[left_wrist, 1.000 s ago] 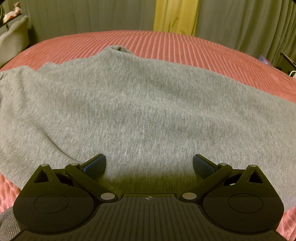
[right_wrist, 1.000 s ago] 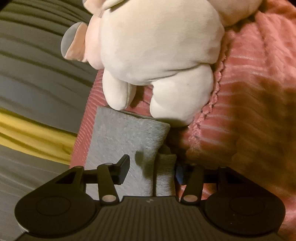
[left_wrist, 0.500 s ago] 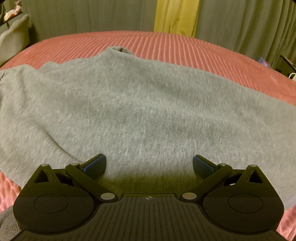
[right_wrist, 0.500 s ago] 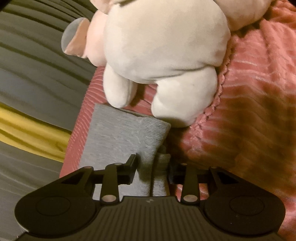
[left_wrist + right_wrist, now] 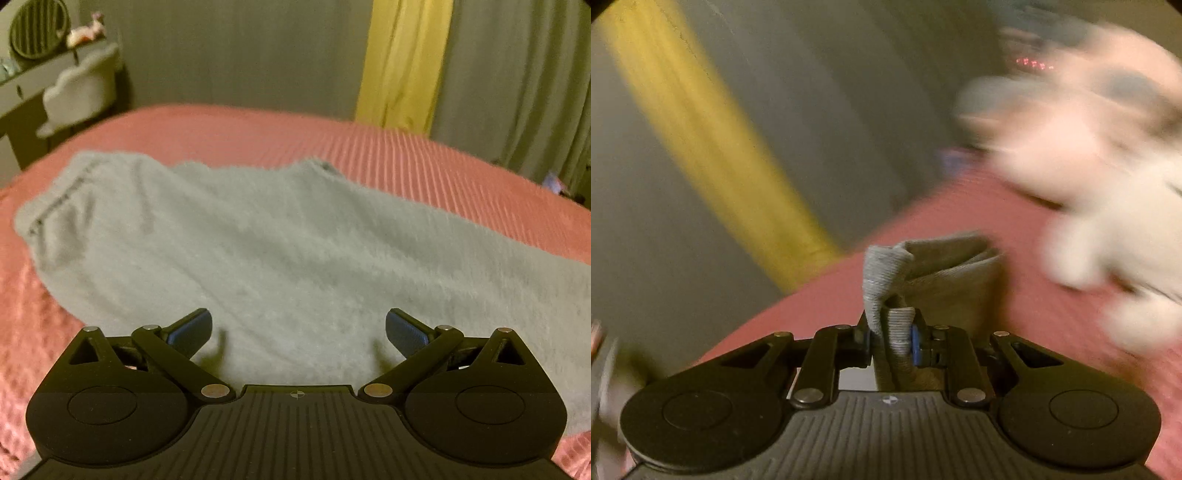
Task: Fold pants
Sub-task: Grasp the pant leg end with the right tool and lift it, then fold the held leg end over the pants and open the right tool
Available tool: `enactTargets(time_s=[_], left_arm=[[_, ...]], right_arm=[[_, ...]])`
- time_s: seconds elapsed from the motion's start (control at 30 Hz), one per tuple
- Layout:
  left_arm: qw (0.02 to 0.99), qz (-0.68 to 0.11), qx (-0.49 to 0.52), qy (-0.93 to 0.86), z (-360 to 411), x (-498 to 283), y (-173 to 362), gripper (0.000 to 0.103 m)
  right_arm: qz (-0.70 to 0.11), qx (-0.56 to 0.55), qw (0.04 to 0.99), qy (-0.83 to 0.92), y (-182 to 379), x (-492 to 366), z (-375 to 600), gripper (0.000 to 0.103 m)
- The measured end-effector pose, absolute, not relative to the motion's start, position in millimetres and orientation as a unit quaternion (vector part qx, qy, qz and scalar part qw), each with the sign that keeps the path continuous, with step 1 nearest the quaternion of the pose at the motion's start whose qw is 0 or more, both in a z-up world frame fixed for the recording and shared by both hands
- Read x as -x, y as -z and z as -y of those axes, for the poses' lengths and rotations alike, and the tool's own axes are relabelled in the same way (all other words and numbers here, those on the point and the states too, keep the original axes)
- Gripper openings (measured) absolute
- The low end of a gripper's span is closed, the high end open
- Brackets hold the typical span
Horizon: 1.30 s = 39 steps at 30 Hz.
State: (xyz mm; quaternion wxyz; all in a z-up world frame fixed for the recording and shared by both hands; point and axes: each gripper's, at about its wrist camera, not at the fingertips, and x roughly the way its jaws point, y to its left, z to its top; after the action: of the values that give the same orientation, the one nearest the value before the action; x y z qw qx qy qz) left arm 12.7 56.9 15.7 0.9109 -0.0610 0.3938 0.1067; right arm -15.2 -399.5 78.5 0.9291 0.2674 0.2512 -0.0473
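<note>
Item: grey pants (image 5: 280,251), knit fabric, lying spread across a pink ribbed bedspread (image 5: 461,173). In the left wrist view the waistband end lies at far left and the rest runs off toward the right; the picture is somewhat blurred.

Cuff end (image 5: 890,291) of the pants: seen in the right wrist view, bunched into upright folds and lifted clear of the bedspread (image 5: 831,291).

Right gripper (image 5: 890,338): jaws have just been closing and now stand clenched on the cuff fabric, blue pads pressing it from both sides.

Left gripper (image 5: 298,330): jaws released, spread wide, nothing between them; it hangs over the near edge of the pants, its blue fingertips (image 5: 192,330) casting shadows on the cloth.

Surroundings, right wrist view: a pale plush toy (image 5: 1108,184), heavily blurred, on the bedspread to the right of the cuff; a yellow curtain (image 5: 713,147) against grey curtain (image 5: 849,110) behind.

Surroundings, left wrist view: yellow curtain (image 5: 402,62), grey curtain (image 5: 517,81), and at far left a desk (image 5: 22,85) with a pale chair (image 5: 79,92) beside it.

Containers: none discernible in either view.
</note>
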Motion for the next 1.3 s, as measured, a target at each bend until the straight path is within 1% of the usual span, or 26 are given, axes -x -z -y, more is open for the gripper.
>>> enactTargets(time_s=[0.07, 0.13, 0.2, 0.23, 0.3, 0.33, 0.37, 0.4, 0.57, 0.63, 0.7, 0.73, 0.8, 0.83, 0.87, 0.9, 0.97, 1.07, 1.17, 1.2, 1.23, 1.3], left_arm=[[0.916, -0.379, 0.064, -0.117, -63, -7, -22, 0.103], [0.918, -0.370, 0.074, -0.124, -71, -7, -24, 0.103], [0.912, -0.376, 0.098, -0.128, -81, -6, -20, 0.103], [0.907, -0.385, 0.113, -0.126, -86, -10, -17, 0.103], [0.899, -0.398, 0.135, -0.124, -93, -13, -12, 0.103], [0.897, -0.402, 0.138, -0.123, -94, -13, -11, 0.103], [0.896, -0.404, 0.138, -0.121, -93, -12, -10, 0.103], [0.895, -0.408, 0.136, -0.119, -91, -12, -9, 0.103], [0.884, -0.436, 0.128, -0.108, -87, -24, 1, 0.103], [0.883, -0.439, 0.123, -0.107, -85, -24, 3, 0.103], [0.884, -0.438, 0.123, -0.105, -86, -24, 3, 0.103], [0.884, -0.438, 0.126, -0.105, -88, -25, 4, 0.103], [0.882, -0.439, 0.134, -0.105, -90, -24, 4, 0.103], [0.881, -0.440, 0.137, -0.105, -91, -24, 4, 0.103], [0.881, -0.440, 0.138, -0.105, -91, -24, 4, 0.103], [0.881, -0.440, 0.138, -0.105, -91, -25, 4, 0.103], [0.881, -0.443, 0.131, -0.106, -90, -25, 4, 0.103], [0.881, -0.447, 0.117, -0.104, -86, -26, 4, 0.103], [0.881, -0.450, 0.108, -0.100, -83, -25, 4, 0.103], [0.880, -0.452, 0.105, -0.101, -83, -26, 4, 0.103], [0.880, -0.453, 0.103, -0.101, -82, -25, 3, 0.103], [0.883, -0.450, 0.100, -0.093, -78, -23, 0, 0.103]], right_arm=[[-0.252, -0.200, 0.945, -0.052, -93, 6, 341, 0.019], [-0.267, -0.143, 0.941, -0.152, -89, 2, 286, 0.019], [-0.293, -0.097, 0.928, -0.209, -67, -1, 239, 0.020], [-0.319, -0.073, 0.919, -0.221, -48, -5, 217, 0.021], [-0.388, -0.061, 0.891, -0.228, -10, -14, 190, 0.021], [-0.425, -0.064, 0.874, -0.228, 11, -18, 182, 0.021], [-0.441, -0.065, 0.866, -0.227, 24, -16, 178, 0.021], [-0.436, -0.062, 0.870, -0.221, 30, -12, 177, 0.021], [-0.431, -0.101, 0.871, -0.216, 19, -12, 188, 0.021], [-0.431, -0.092, 0.871, -0.218, 18, -7, 186, 0.022], [-0.434, -0.068, 0.871, -0.222, 20, -3, 181, 0.025], [-0.440, -0.064, 0.867, -0.227, 21, 3, 179, 0.030], [-0.447, -0.082, 0.857, -0.242, 16, 7, 182, 0.047], [-0.444, -0.108, 0.853, -0.252, 12, 8, 187, 0.061], [-0.439, -0.132, 0.850, -0.260, 8, 8, 193, 0.072], [-0.430, -0.159, 0.848, -0.268, 2, 10, 200, 0.076], [-0.410, -0.208, 0.848, -0.263, -7, 12, 219, 0.098], [-0.409, -0.270, 0.847, -0.205, -4, 14, 251, 0.099], [-0.480, -0.320, 0.810, -0.110, 22, 8, 278, 0.099], [-0.482, -0.339, 0.801, -0.104, 27, 11, 285, 0.099], [-0.466, -0.369, 0.797, -0.104, 27, 17, 293, 0.099], [-0.457, -0.385, 0.797, -0.090, 21, 22, 302, 0.099]])
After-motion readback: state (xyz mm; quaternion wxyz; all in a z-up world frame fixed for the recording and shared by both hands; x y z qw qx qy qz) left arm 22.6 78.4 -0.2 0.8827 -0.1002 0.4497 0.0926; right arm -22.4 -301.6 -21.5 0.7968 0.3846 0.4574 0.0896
